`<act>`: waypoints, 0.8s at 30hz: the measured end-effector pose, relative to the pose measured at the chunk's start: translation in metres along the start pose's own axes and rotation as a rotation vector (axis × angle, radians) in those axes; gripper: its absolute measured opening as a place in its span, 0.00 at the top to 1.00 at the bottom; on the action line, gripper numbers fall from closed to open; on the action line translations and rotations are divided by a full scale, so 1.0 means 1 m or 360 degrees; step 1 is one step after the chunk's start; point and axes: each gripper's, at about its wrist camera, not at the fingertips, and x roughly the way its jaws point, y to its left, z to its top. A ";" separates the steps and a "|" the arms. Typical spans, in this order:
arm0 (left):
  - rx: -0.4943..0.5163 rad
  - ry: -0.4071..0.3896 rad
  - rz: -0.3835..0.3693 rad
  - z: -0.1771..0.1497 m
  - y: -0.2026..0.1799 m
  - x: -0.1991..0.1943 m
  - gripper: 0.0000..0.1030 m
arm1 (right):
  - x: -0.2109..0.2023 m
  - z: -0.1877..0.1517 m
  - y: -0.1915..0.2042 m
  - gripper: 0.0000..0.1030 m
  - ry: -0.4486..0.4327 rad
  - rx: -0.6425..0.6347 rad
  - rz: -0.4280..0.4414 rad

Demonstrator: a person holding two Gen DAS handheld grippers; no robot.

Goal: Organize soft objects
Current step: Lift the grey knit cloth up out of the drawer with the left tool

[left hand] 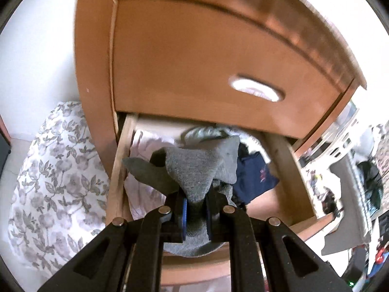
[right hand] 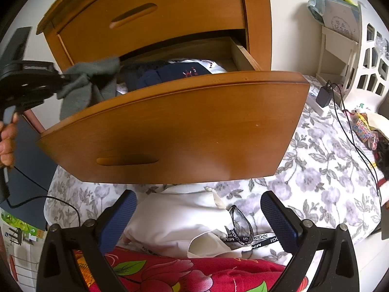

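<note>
1. Your left gripper [left hand: 195,215] is clamped on a grey sock [left hand: 199,170]; its blue pads [left hand: 184,216] pinch the bunched middle.
2. The sock's long axis runs away from you toward the dresser [left hand: 194,48], its loose ends fanning out over the open drawer [right hand: 170,126]; one end droops over the drawer's front edge.
3. Your right gripper [right hand: 198,219] is spread wide and holds nothing; it hovers above a white cloth [right hand: 175,219] and glasses [right hand: 239,221].
4. Inside the drawer lie a navy garment [right hand: 170,74] and pale clothes [left hand: 145,170].
5. A floral bedspread [right hand: 316,170] lies below the drawer; a red flowered fabric [right hand: 170,275] sits nearest you.
</note>
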 end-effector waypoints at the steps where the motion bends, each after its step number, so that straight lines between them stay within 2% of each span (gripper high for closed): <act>1: -0.0002 -0.0025 -0.0014 0.000 0.000 -0.005 0.89 | 0.000 0.000 0.000 0.00 0.0000 0.0000 -0.0003; 18: 0.0065 -0.0518 -0.0118 -0.011 -0.021 -0.115 0.89 | -0.001 0.000 0.002 0.00 -0.0003 0.0003 -0.0044; 24: 0.0117 -0.0633 -0.0168 -0.019 -0.034 -0.156 0.89 | -0.002 0.000 0.002 0.00 -0.0010 0.0007 -0.0056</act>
